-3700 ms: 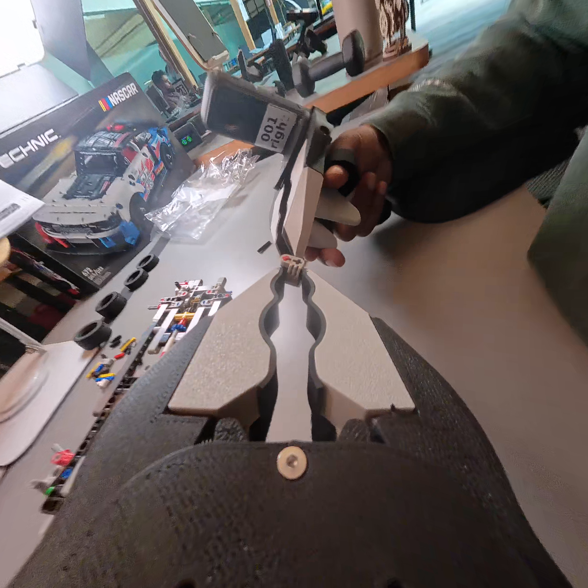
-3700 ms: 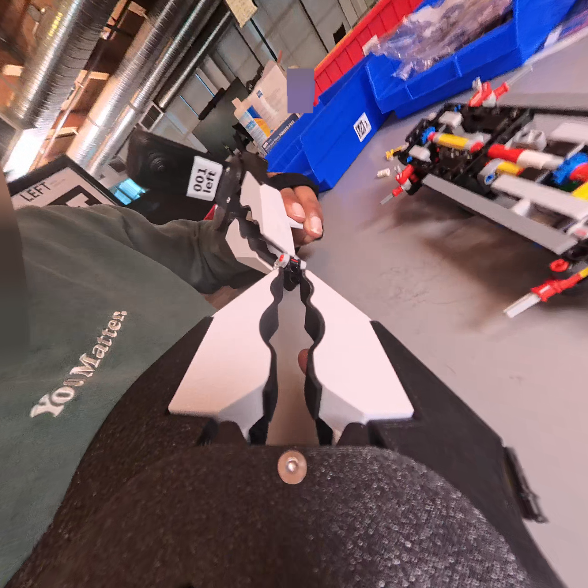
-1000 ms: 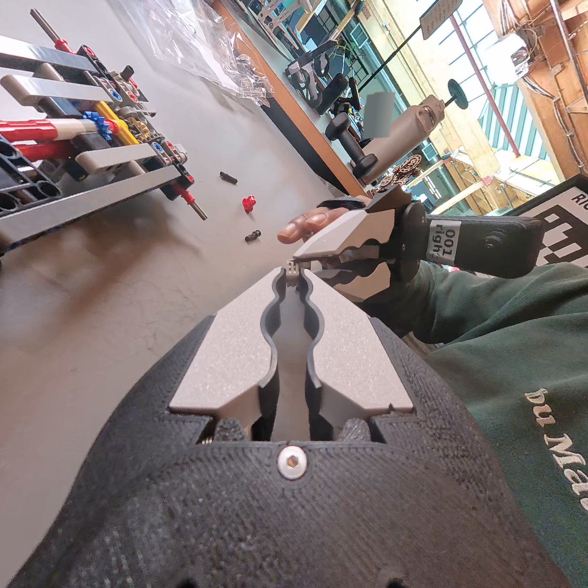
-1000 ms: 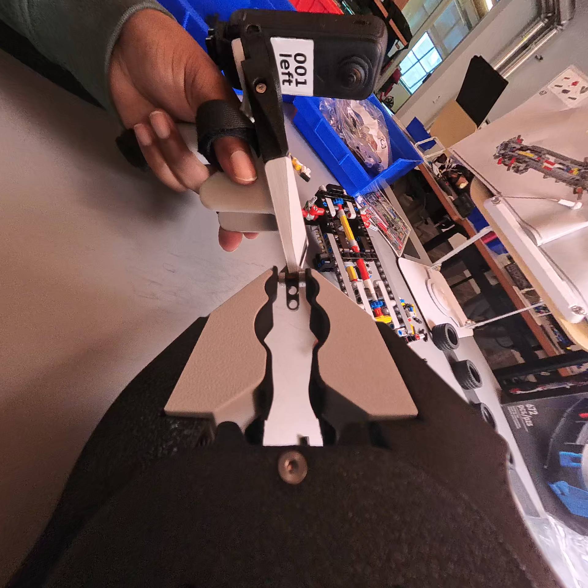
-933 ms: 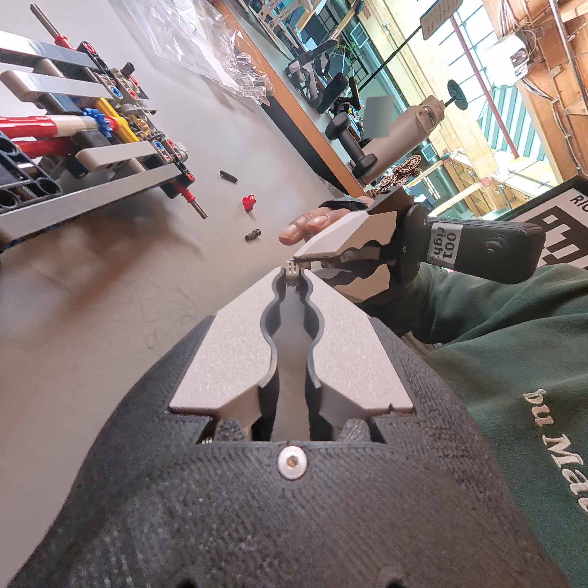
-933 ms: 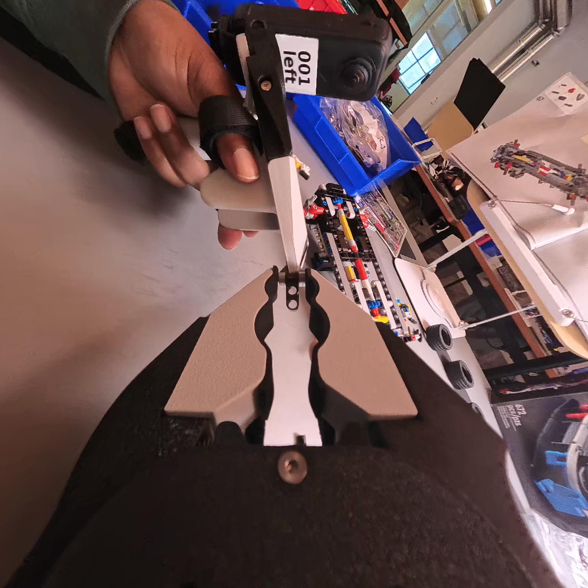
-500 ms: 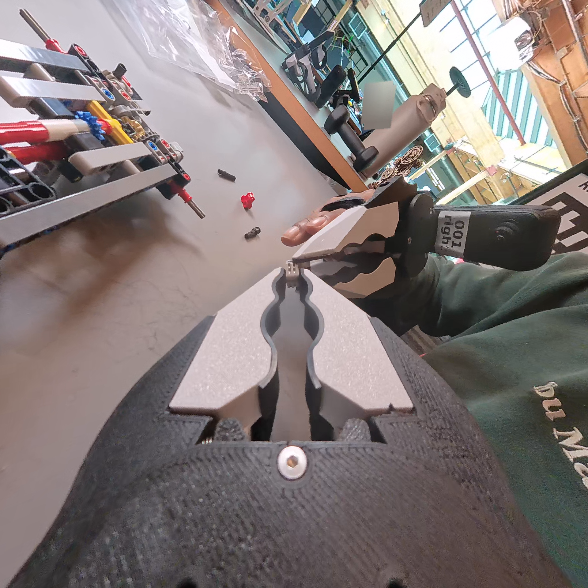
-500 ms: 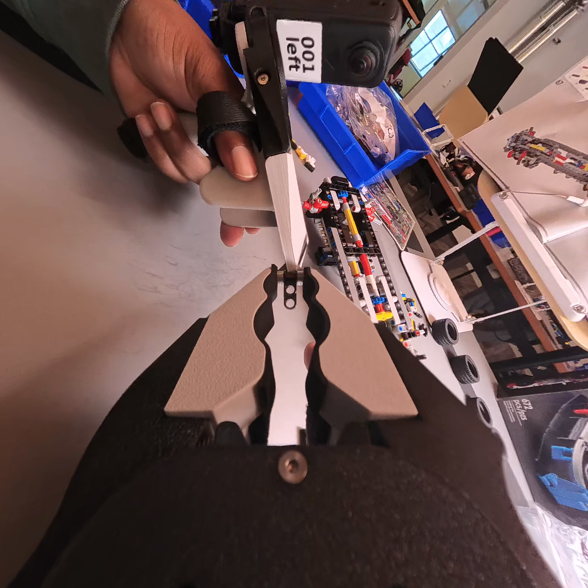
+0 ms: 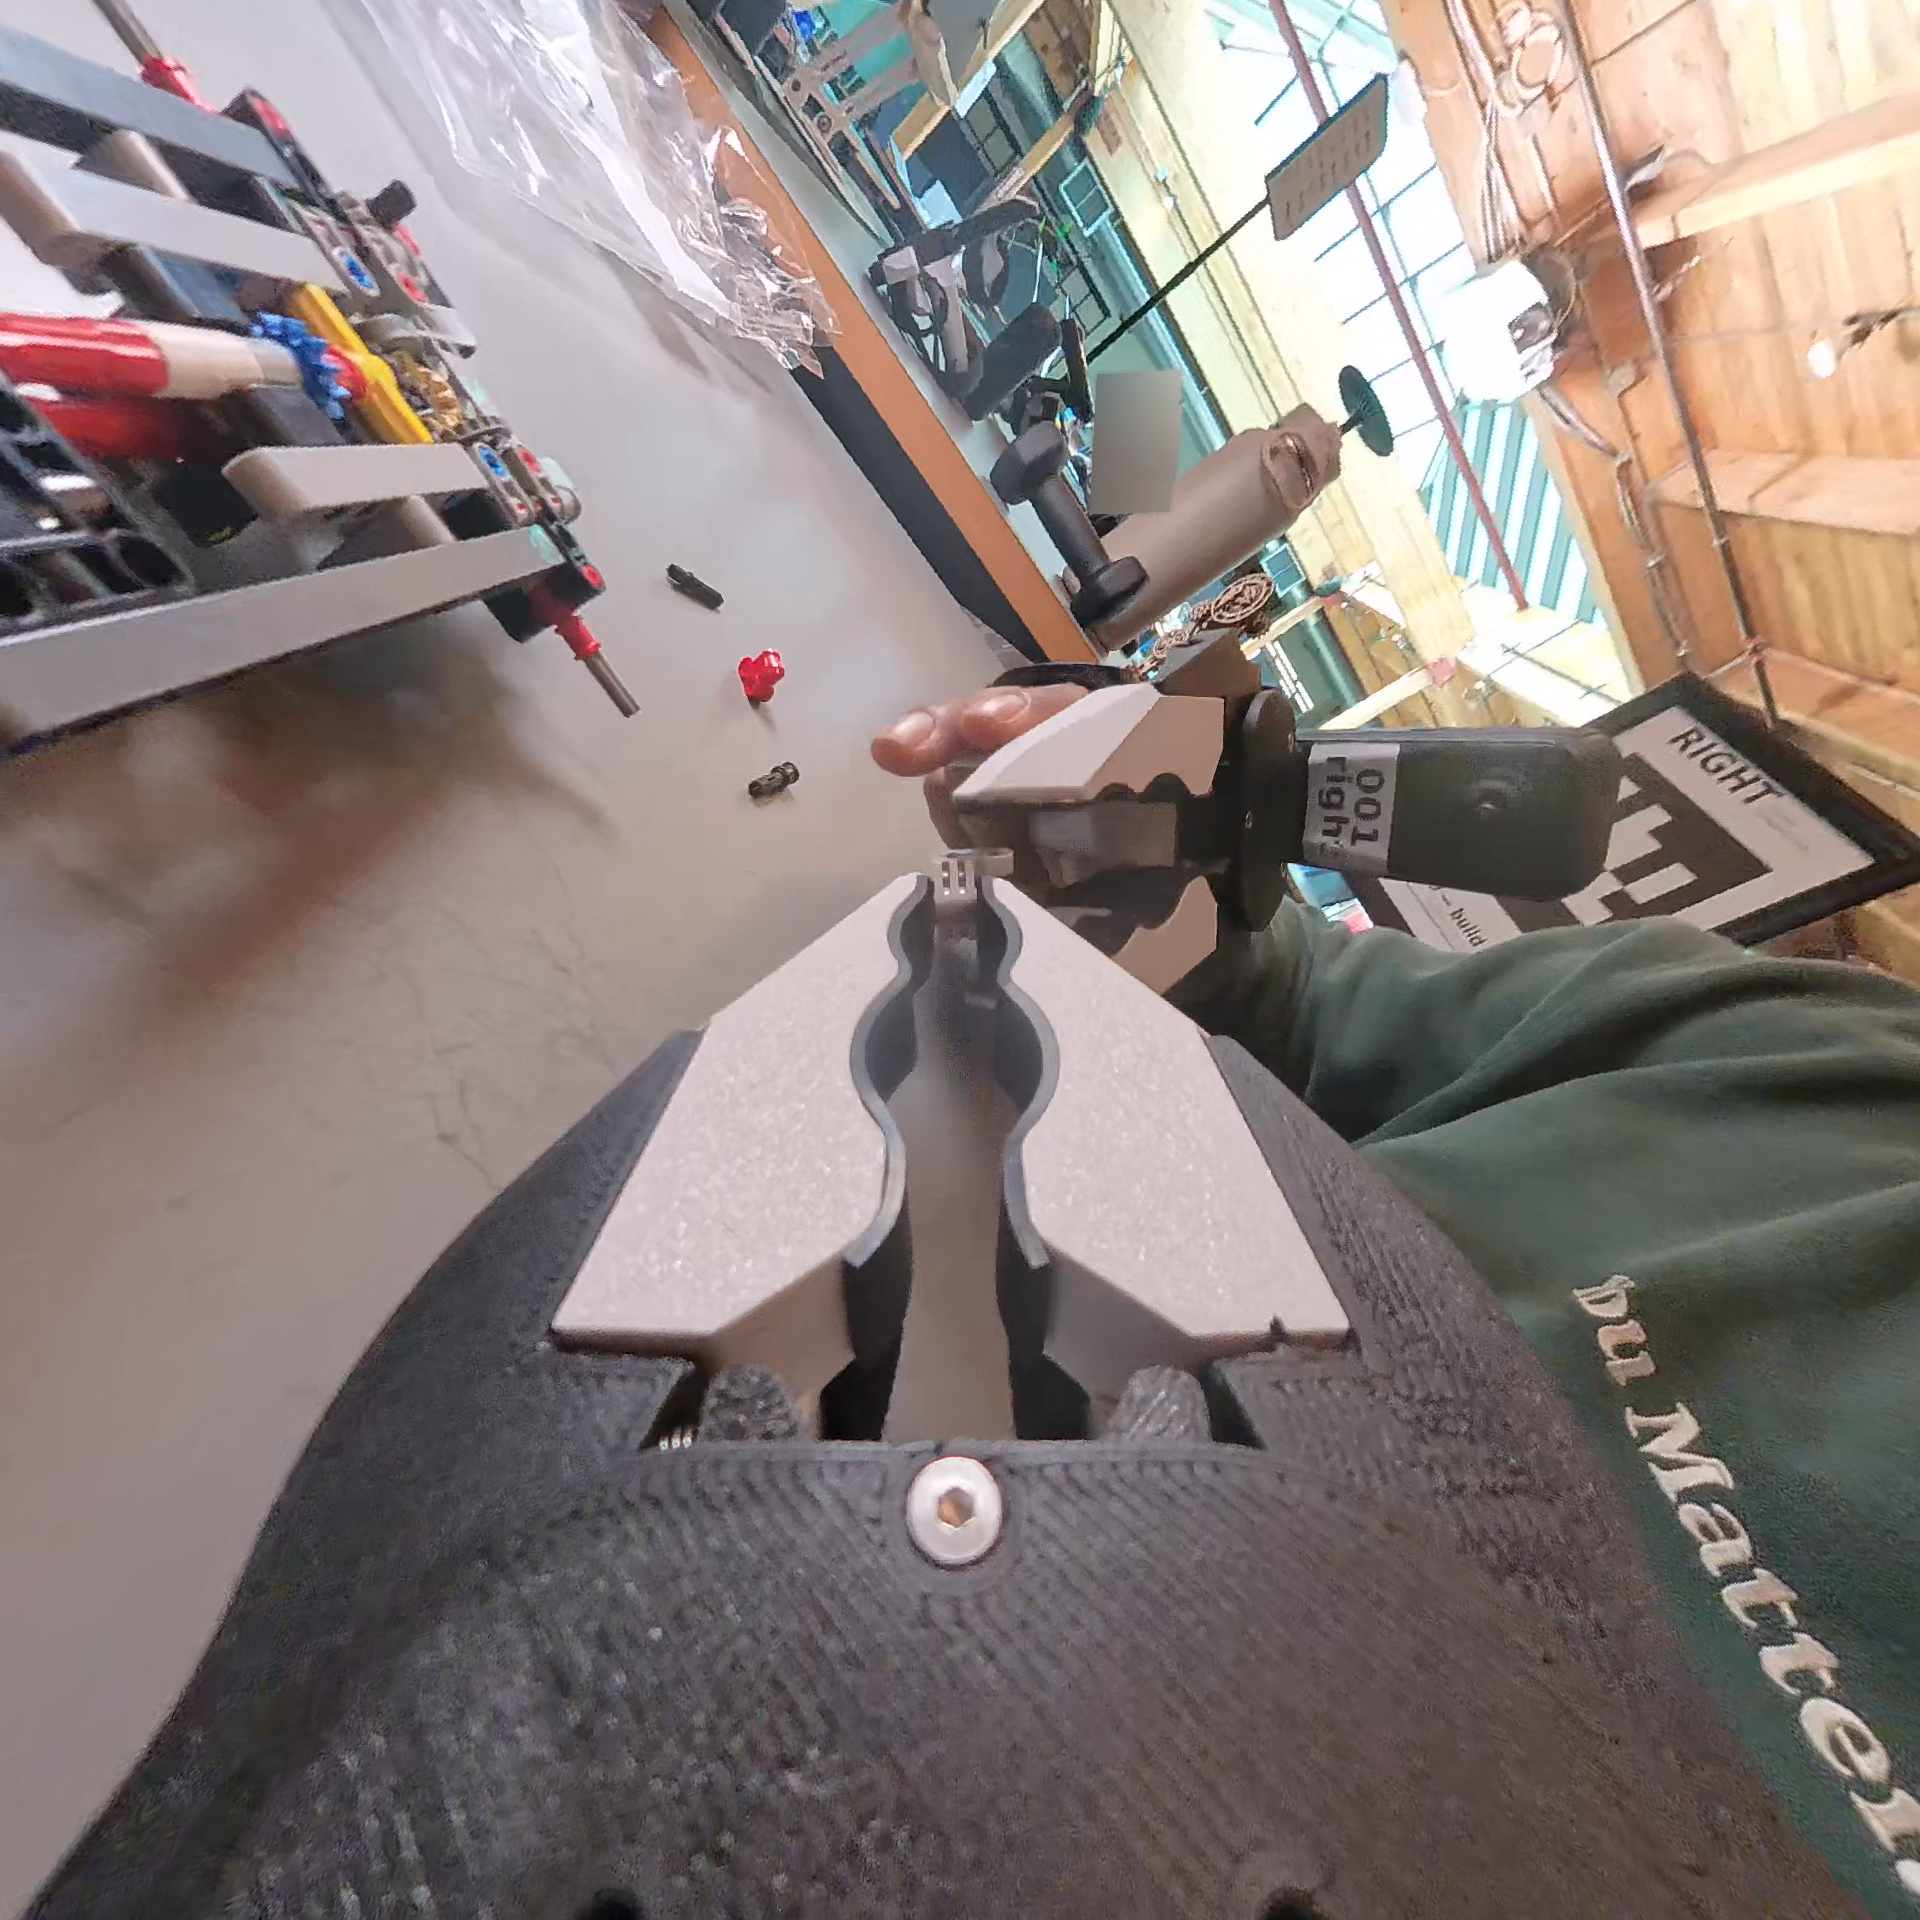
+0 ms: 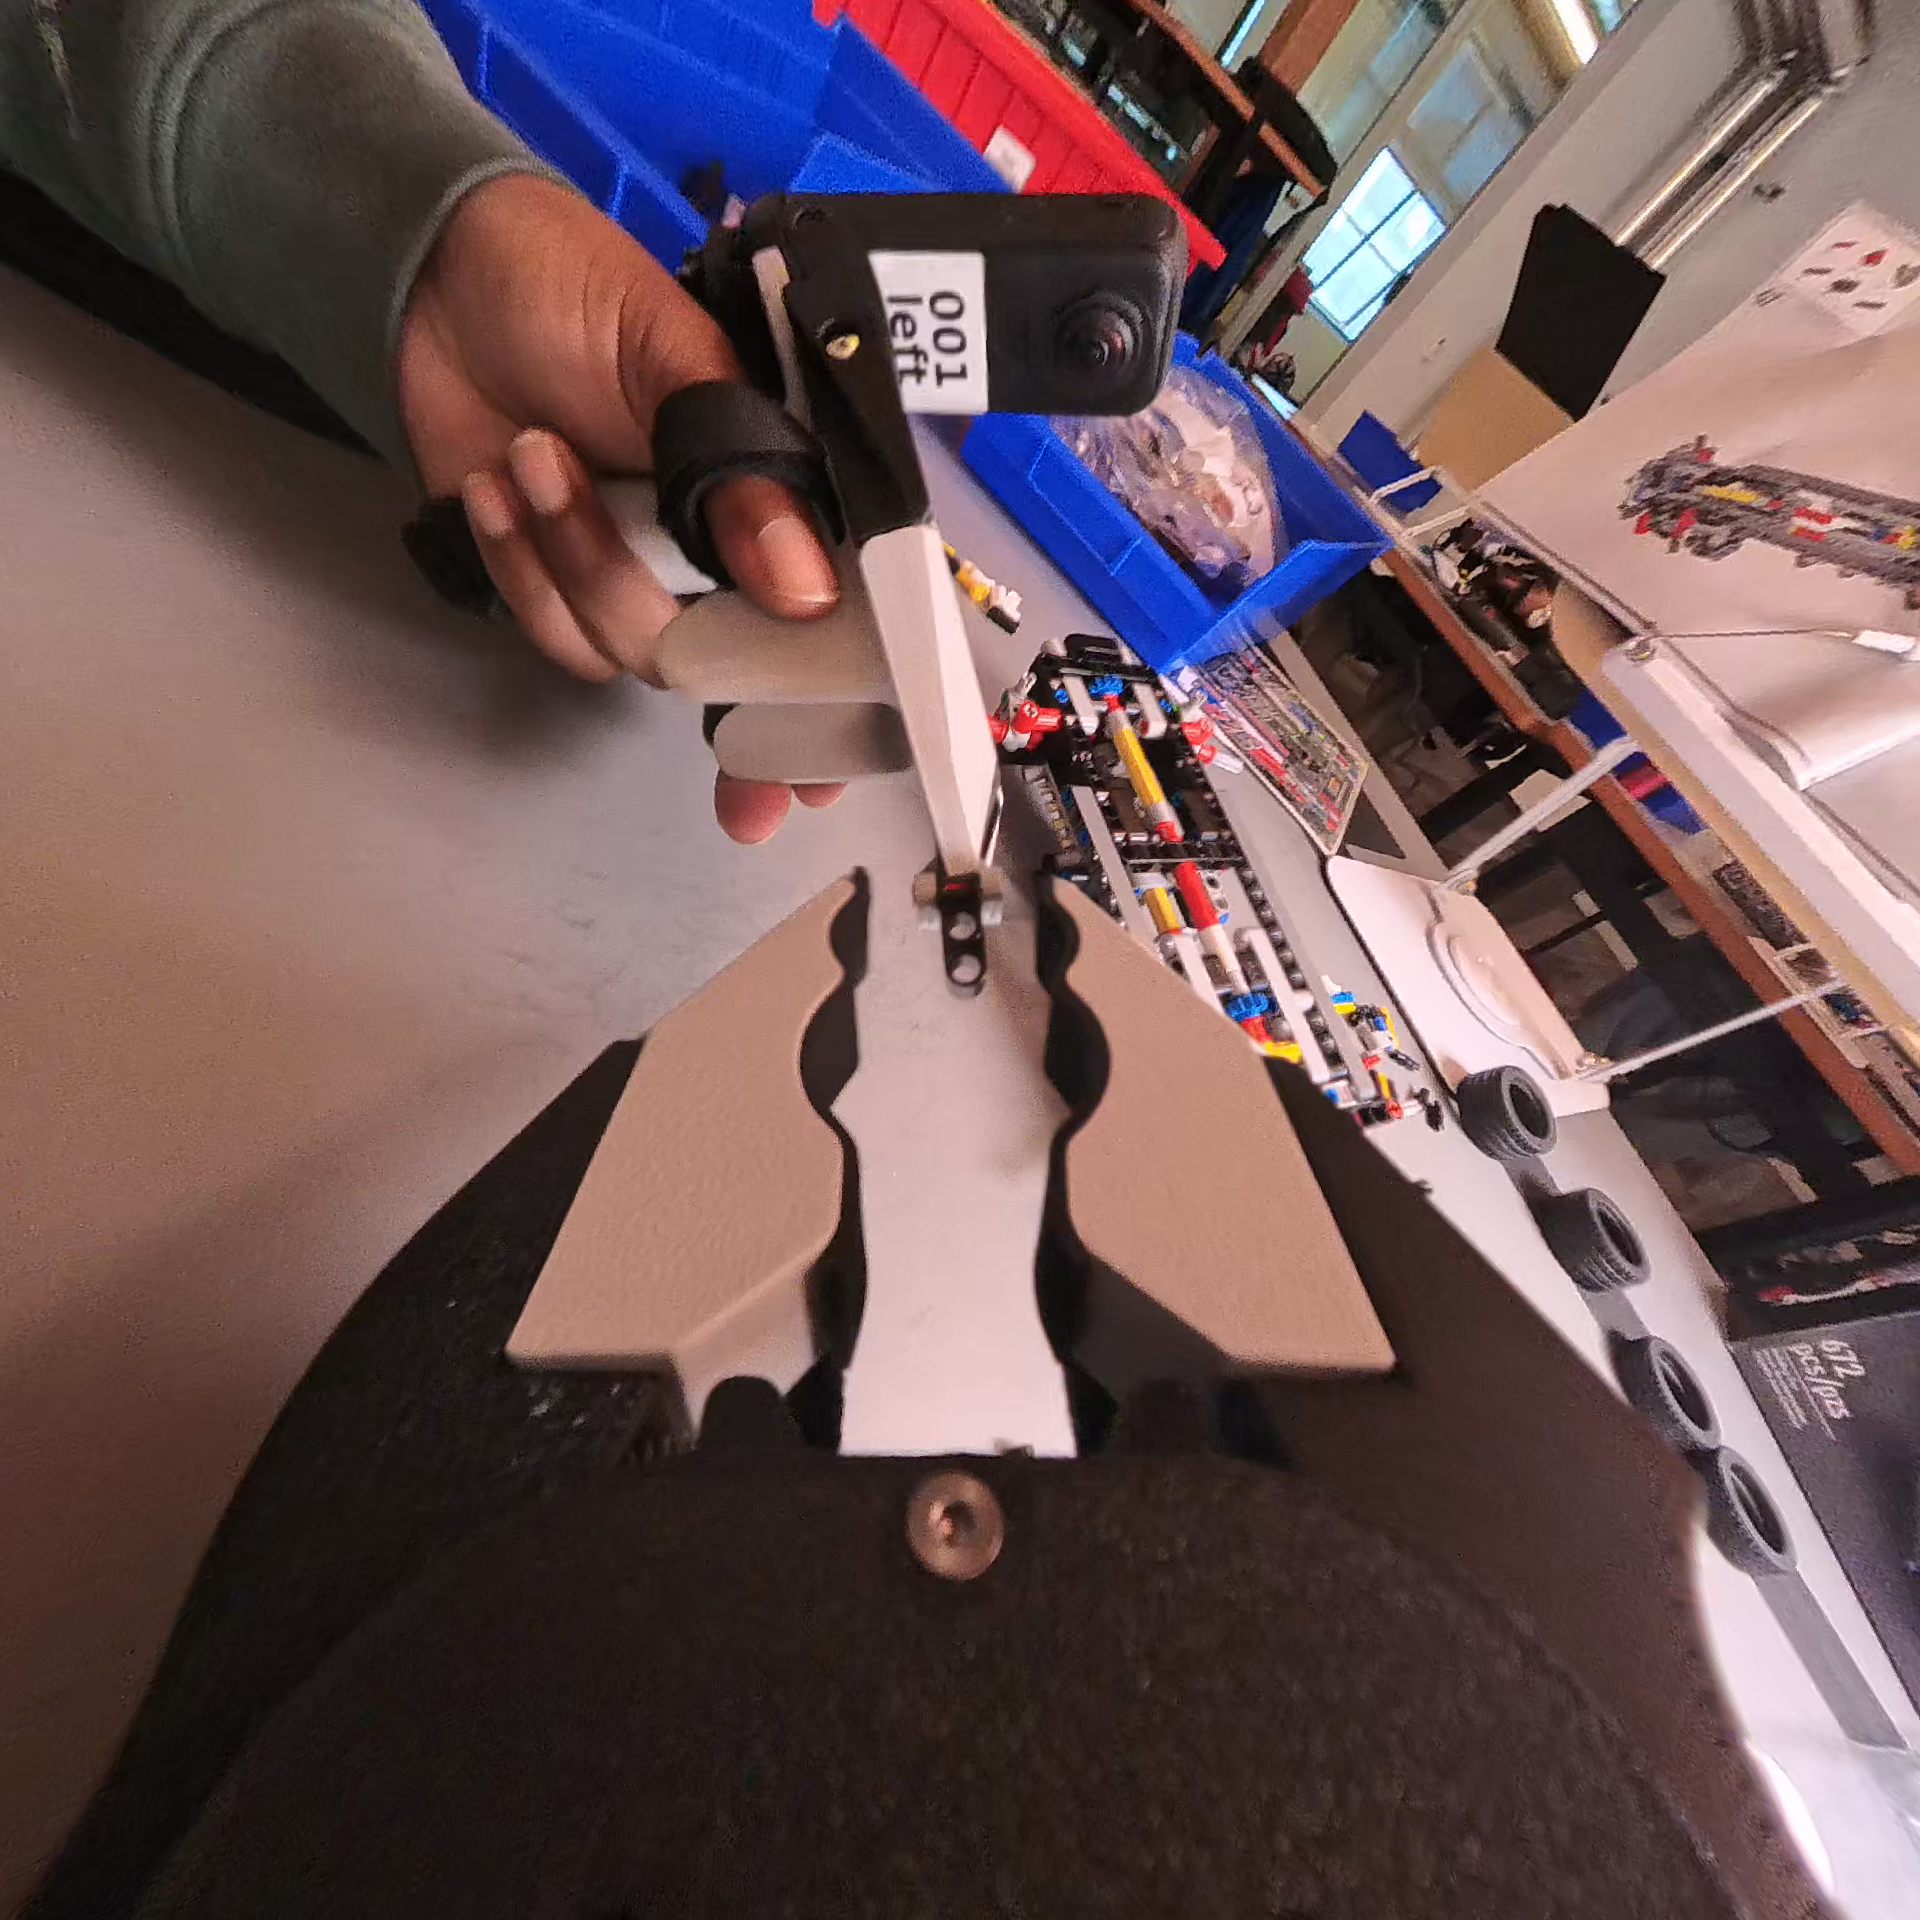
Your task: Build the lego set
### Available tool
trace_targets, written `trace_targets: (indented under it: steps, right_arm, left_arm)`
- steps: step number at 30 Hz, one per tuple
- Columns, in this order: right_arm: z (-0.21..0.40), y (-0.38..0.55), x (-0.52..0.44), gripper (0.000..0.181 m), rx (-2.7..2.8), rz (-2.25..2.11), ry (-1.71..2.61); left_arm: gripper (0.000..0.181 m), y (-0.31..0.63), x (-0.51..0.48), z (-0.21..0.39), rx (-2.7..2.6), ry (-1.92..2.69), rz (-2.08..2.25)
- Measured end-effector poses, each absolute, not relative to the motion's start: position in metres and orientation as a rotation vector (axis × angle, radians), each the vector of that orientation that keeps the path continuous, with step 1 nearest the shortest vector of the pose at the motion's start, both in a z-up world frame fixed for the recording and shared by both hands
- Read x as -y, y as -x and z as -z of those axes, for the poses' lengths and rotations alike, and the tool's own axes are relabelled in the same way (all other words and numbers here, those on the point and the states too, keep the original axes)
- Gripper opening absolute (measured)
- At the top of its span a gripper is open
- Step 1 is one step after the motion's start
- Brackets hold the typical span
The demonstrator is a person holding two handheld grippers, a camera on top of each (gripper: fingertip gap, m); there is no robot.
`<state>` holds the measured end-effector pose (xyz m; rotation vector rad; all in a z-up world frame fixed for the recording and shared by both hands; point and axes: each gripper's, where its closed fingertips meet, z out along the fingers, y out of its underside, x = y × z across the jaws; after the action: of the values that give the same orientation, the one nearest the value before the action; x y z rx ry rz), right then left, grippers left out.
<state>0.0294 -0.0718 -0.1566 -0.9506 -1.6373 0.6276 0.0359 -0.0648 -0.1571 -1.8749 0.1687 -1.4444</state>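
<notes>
My left gripper (image 9: 958,891) is shut on a small grey and black lego piece (image 9: 961,868), held above the grey table. In the right wrist view the piece (image 10: 961,935) shows a grey connector with a black holed beam hanging from the left gripper's tips (image 10: 961,868). My right gripper (image 10: 951,888) is open, one finger on each side of the piece and not touching it. It also shows in the left wrist view (image 9: 992,831), just behind the piece. The partly built car chassis (image 9: 260,468) lies on the table; it also shows in the right wrist view (image 10: 1174,862).
A loose red pin (image 9: 760,673) and black pins (image 9: 774,779) lie near the chassis. A clear plastic bag (image 9: 623,177) lies behind. Blue bins (image 10: 1143,520), several tyres (image 10: 1507,1112), the set's box (image 10: 1849,1403) and an instruction sheet on a stand (image 10: 1714,540) are around. Both grippers' tips are close together, under 4 cm apart.
My right gripper has opened and let go of the small piece. The left gripper still holds it. Both grippers have turned since 3.7 s ago.
</notes>
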Motion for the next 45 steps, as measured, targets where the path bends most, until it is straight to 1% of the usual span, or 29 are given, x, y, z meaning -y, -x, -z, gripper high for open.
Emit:
trace_targets:
  steps: [1,4,7,11,12,19,24,30,45]
  right_arm:
    - [0.160,-0.030,0.071,0.034,1.650,-0.626,0.964]
    - [0.161,-0.030,0.069,0.035,1.640,-0.628,0.979]
    - [0.159,-0.029,0.069,0.029,1.626,-0.648,0.985]
    - [0.157,-0.030,0.068,0.014,1.611,-0.639,0.979]
    - [0.157,-0.029,0.068,0.013,1.612,-0.639,0.979]
    - [0.155,-0.029,0.067,0.013,1.587,-0.674,1.022]
    - [0.149,-0.026,0.064,0.012,1.517,-0.740,1.103]
    - [0.144,-0.024,0.062,0.011,1.463,-0.719,1.120]
    - [0.136,-0.027,0.066,0.011,1.455,-0.660,1.028]
  left_arm:
    - [0.005,-0.034,0.064,0.158,-0.147,1.874,1.460]
    - [0.005,-0.032,0.063,0.158,-0.114,1.876,1.489]
    - [0.005,-0.033,0.063,0.160,-0.101,1.882,1.508]
    - [0.005,-0.032,0.062,0.160,-0.080,1.880,1.524]
    - [0.005,-0.031,0.062,0.160,-0.078,1.879,1.524]
    - [0.006,-0.031,0.061,0.158,-0.070,1.861,1.519]
    - [0.006,-0.028,0.060,0.152,-0.102,1.820,1.425]
    - [0.006,-0.025,0.058,0.146,-0.118,1.782,1.338]
    - [0.006,-0.029,0.062,0.139,-0.081,1.736,1.467]
